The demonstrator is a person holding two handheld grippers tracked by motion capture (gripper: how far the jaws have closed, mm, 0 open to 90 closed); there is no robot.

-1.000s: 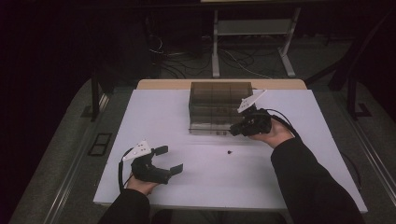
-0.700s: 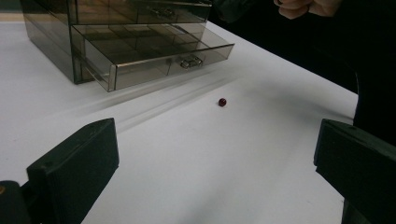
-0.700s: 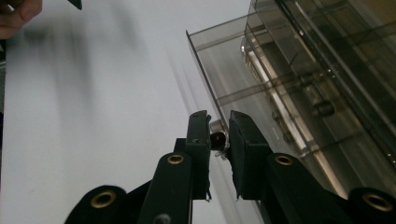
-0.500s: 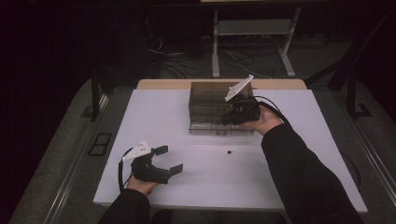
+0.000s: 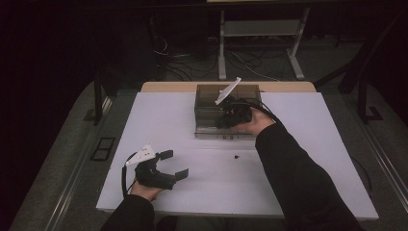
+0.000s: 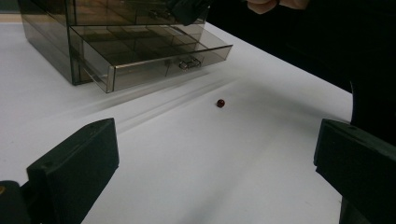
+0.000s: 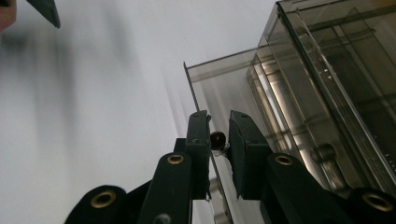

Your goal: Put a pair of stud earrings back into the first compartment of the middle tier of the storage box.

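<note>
1. Lying flat under both claws is the big white worktop [image 5: 312, 144].
2. Standing right under the right claw is a smoky see-through drawer box [image 5: 208, 103]. Its bottom drawer [image 6: 140, 56] is pulled out toward the person.
3. The right claw [image 7: 218, 140] hangs over that open drawer. It is tipped down, with a hand wrapped around it. Its two black jaws are squeezed almost together, and they pinch a tiny dark red bead [image 7: 217, 138] between their tips. The bead is just above the front edge of the drawer.
4. The left claw [image 5: 173, 166] rests low on the near left part of the worktop, far from the box. Its jaws are spread wide apart and hold nothing.
5. A second little red bead [image 6: 220, 103] lies loose on the worktop. It is out ahead of the left claw, between that claw and the drawer, and it touches neither of them.
</note>
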